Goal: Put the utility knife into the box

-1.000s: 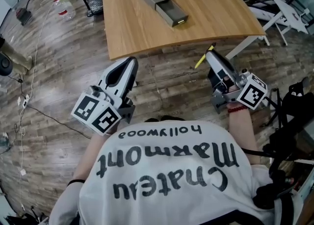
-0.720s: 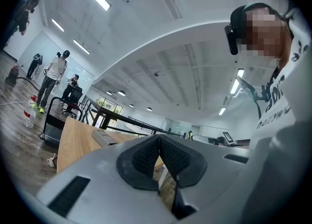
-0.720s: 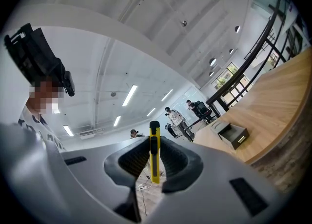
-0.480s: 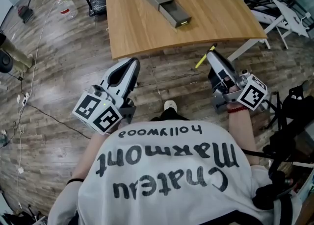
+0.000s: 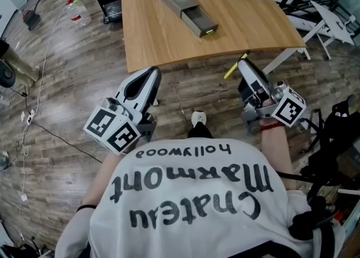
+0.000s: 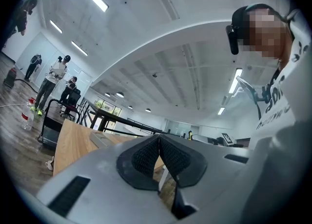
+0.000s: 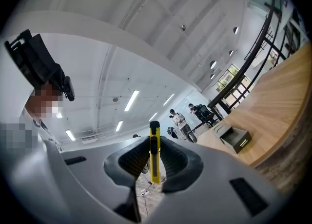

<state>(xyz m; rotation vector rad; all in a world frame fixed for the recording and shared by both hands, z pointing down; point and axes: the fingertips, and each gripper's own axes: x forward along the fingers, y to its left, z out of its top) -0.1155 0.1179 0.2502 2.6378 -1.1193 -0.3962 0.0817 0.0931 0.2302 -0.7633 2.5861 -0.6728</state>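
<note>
Utility knife (image 7: 154,151) is pinched upright btwn the jaws of the right gripper (image 5: 242,67), yellow tip poking past them toward the counter (image 5: 247,23). Left gripper (image 5: 149,73) has its jaws pressed together w/ nothing in them. Box (image 5: 188,9) lies on the counter, well apart from both grippers, drawer pulled out toward the near edge.

To do this well: carry the knife over the near edge, line its length up w/ the drawer's long axis, lower it inside the walls, then release. A drop from height could bounce it out.

Nothing on the counter blocks the approach. Shoe (image 5: 197,118) shows on the wood floor (image 5: 67,82). Cables (image 5: 27,115) at left, bottle (image 5: 79,13) far left and white frame (image 5: 329,12) at right are all off the path.
</note>
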